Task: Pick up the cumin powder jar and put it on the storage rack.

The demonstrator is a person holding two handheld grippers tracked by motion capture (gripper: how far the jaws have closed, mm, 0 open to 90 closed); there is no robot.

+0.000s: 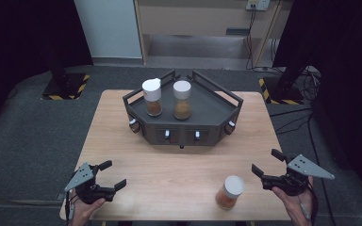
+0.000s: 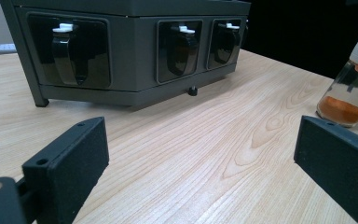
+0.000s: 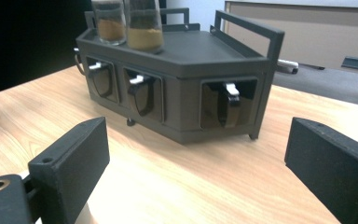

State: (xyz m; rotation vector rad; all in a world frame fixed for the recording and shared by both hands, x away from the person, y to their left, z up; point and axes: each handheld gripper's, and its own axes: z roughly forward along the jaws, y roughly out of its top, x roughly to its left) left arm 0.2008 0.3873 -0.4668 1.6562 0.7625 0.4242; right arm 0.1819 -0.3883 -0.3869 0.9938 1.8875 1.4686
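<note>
Near edge of wooden table (image 1: 169, 179), high view: left gripper (image 1: 114, 175) low at the left corner, held in a hand (image 1: 82, 207), jaws spread apart, nothing between them, pointing inward and toward the far side. Right gripper (image 1: 267, 163) at the right edge, held in the other hand (image 1: 294, 202), jaws likewise wide apart and empty, pointing left across the table.

Just left of the right gripper, near the front edge: loose spice jar (image 1: 229, 192), white cap, orange-brown powder, leaning in the high view, standing on the table. Close to the right gripper's jaw tips but not between them; no contact seen. Same jar at right edge of left gripper view (image 2: 352, 88), tilted there, beyond the right-hand jaw, well apart from the left gripper.

Middle of table bare wood.

Far half: dark grey rack (image 1: 184, 123), angled front, railed top, row of recessed latches with white tabs along the front faces. Seen side-on from both gripper views, small foot beneath the front.

On rack top, two jars upright, side by side, not touching: left jar (image 1: 152, 97) with white cap, brown powder; right jar (image 1: 182, 100) with white cap, tan powder.

Beyond table: grey floor, hazard-striped stand bases at both sides.
</note>
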